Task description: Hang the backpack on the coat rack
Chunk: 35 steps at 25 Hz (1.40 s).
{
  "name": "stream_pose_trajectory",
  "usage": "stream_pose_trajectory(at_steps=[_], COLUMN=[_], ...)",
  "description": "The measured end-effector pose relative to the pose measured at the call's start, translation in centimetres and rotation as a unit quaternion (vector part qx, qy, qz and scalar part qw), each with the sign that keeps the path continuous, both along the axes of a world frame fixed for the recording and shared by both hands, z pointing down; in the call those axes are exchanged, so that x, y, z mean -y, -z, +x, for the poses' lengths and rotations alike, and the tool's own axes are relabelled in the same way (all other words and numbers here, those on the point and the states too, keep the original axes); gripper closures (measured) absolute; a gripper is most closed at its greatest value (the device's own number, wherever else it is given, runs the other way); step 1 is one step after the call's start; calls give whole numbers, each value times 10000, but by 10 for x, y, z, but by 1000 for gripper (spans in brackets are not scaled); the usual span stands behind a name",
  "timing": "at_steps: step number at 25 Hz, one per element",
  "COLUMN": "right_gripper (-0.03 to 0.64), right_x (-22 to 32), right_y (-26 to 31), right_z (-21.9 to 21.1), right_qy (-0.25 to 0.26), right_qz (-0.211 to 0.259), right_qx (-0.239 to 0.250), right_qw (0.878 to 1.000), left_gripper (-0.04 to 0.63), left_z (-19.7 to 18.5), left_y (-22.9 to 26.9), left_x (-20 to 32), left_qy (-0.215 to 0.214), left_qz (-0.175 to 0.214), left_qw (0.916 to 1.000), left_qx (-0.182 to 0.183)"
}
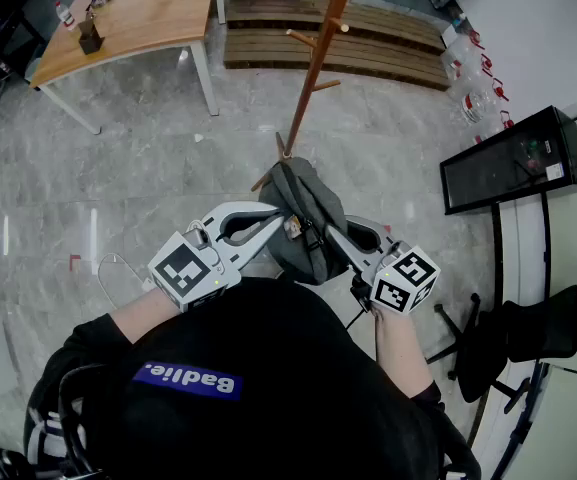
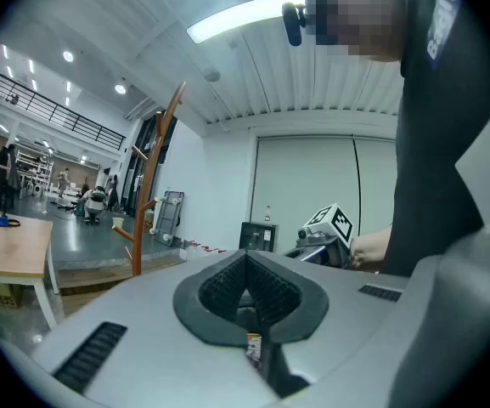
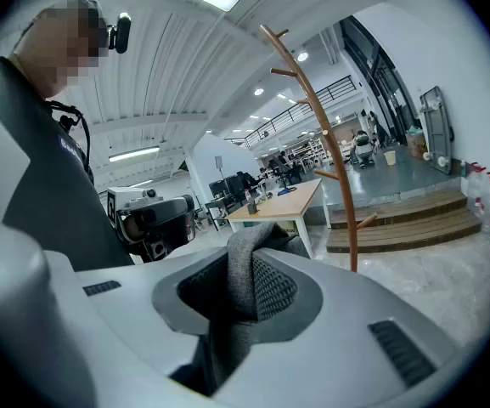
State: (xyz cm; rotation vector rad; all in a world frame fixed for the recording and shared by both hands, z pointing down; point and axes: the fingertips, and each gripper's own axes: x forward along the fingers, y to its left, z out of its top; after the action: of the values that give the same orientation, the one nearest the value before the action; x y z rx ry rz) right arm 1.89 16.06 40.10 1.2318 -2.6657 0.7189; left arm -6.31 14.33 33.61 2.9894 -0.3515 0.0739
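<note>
Much of the backpack was hidden from you. In the head view only its grey upper bulk showed. Its lower part sat behind both jaw sets and your own dark shirt, so you could not tell whether it touched the floor.

Your left hand-held gripper was closed on a thin dark part of the backpack. In the left gripper view the jaws covered nearly all of it, leaving just a narrow strip and a small tag in the gap. Your right hand-held gripper was clamped on a thick grey fabric loop of the backpack, which bulged up between its pads in the right gripper view.

The coat rack stood just beyond the backpack. Its top was cut off by the upper edge of the head view, and the backpack covered part of its feet. The right gripper view showed the full pole with its pegs, all above the held loop.

To your left the floor lay open as far as the table, which was well apart from the rack. Low wooden steps ran behind the rack. On your right the room was tighter: a black cabinet stood by the wall, with an office chair near your right elbow.
</note>
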Motion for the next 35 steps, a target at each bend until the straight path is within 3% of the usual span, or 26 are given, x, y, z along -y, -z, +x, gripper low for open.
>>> stream_pose_trajectory(at_steps=[14,24,29,35], right_gripper=[551,551,551,552], right_x=[12,31,55,101], right_y=[-2,-20,-41,-59], right_z=[-4,23,38,68], right_qy=[124,188,14,-411], right_qz=[-22,-70,-221,-298], right_qx=[37,-8,-71,-330], right_qw=[9999,9998,9997,9982], left_gripper=[588,588,588,588], left_z=[-2,28,34,32], left_y=[-5,-6,-10,-15], left_x=[6,21,42,93], left_qy=[130,400,473,149], left_qz=[30,98,-39,-136], left_qw=[9999,9992,9989,9997], left_qx=[35,16,-35,-110])
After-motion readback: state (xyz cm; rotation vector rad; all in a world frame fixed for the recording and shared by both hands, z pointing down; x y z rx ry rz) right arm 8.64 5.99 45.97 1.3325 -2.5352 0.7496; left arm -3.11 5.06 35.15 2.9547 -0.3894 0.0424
